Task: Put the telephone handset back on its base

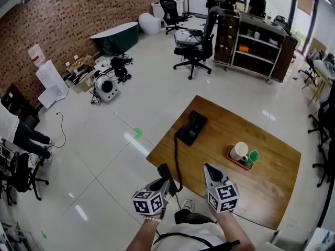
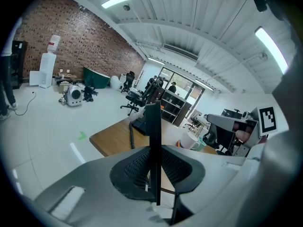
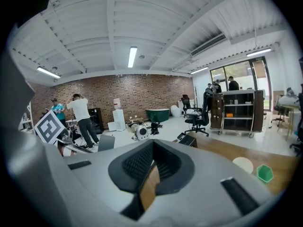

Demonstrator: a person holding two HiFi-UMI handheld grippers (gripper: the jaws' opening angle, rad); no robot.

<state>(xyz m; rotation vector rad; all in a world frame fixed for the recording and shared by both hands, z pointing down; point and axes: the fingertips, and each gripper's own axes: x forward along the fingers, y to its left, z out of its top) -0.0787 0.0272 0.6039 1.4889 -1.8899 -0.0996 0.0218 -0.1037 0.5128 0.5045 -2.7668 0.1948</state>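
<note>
The black telephone base (image 1: 191, 127) lies near the far left corner of the wooden table (image 1: 272, 187); it also shows in the left gripper view (image 2: 140, 124) and the right gripper view (image 3: 188, 139). A coiled cord (image 1: 177, 156) runs from it off the table's near edge to the black handset (image 1: 164, 170). My left gripper (image 1: 166, 179) is shut on the handset (image 2: 152, 136), which stands edge-on between the pads and is held just off the table's near left edge. My right gripper (image 1: 208, 168) hovers over the near edge, shut, with nothing in it (image 3: 152, 170).
A white cup (image 1: 239, 151) and a green container (image 1: 253, 156) sit on an orange tray (image 1: 234, 158) right of the base. Beyond the table stand an office chair (image 1: 193, 51), a dark shelving cart (image 1: 256, 46) and people at the back. Clutter lines the brick wall.
</note>
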